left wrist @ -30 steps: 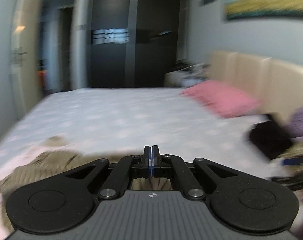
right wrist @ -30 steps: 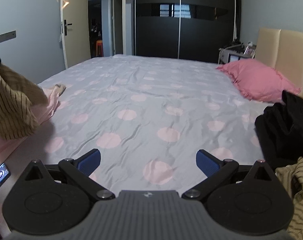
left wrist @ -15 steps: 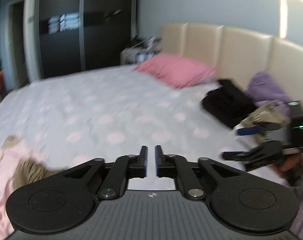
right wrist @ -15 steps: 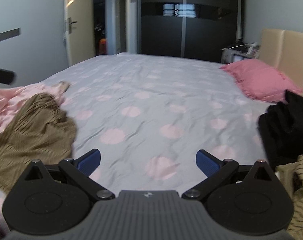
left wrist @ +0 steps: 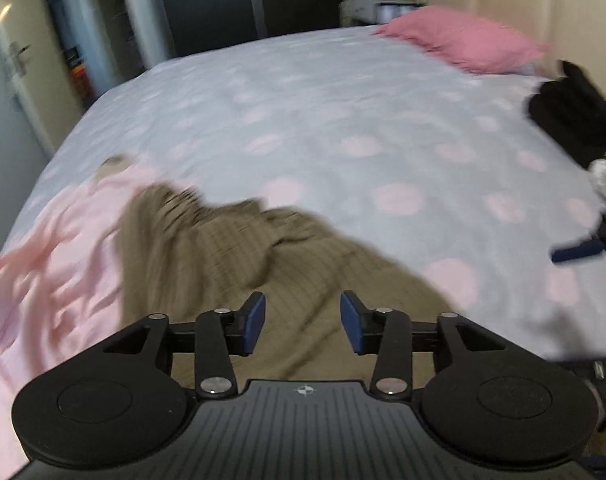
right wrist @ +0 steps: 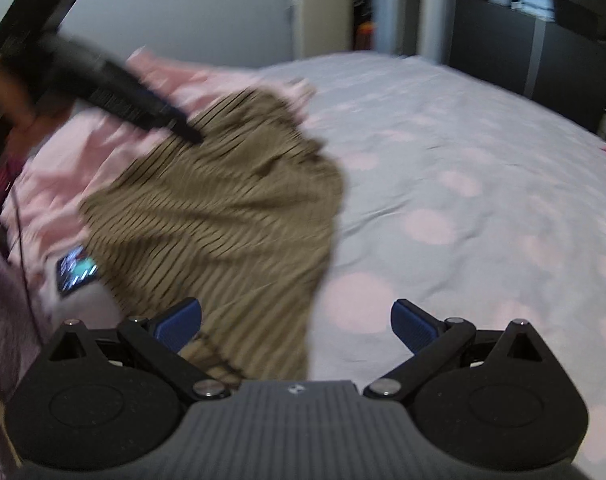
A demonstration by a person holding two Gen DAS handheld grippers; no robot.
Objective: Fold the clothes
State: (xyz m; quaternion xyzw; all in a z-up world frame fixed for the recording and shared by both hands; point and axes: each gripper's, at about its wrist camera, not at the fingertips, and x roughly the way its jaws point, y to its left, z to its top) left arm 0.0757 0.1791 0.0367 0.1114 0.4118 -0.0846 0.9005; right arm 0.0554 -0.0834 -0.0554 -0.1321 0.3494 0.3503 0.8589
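An olive striped garment (left wrist: pixel 287 264) lies crumpled on the bed at the near left, partly over a pink garment (left wrist: pixel 63 264). My left gripper (left wrist: pixel 302 322) is open and empty, just above the olive cloth. My right gripper (right wrist: pixel 296 325) is wide open and empty, its left finger over the edge of the olive garment (right wrist: pixel 223 216). In the right wrist view the left gripper (right wrist: pixel 183 126) reaches in from the upper left over the same cloth. The right gripper's blue fingertip (left wrist: pixel 579 250) shows at the right edge of the left wrist view.
The bed (left wrist: pixel 343 120) has a grey sheet with pink dots. A pink pillow (left wrist: pixel 463 36) lies by the beige headboard. A black garment pile (left wrist: pixel 571 120) sits at the far right. A lit phone (right wrist: pixel 77 270) lies on the pink garment (right wrist: pixel 55 168). A dark wardrobe stands beyond the bed.
My left gripper opened and let go of the olive garment, which now lies on the bed. Both grippers swung toward it and tilted down; the right stayed open.
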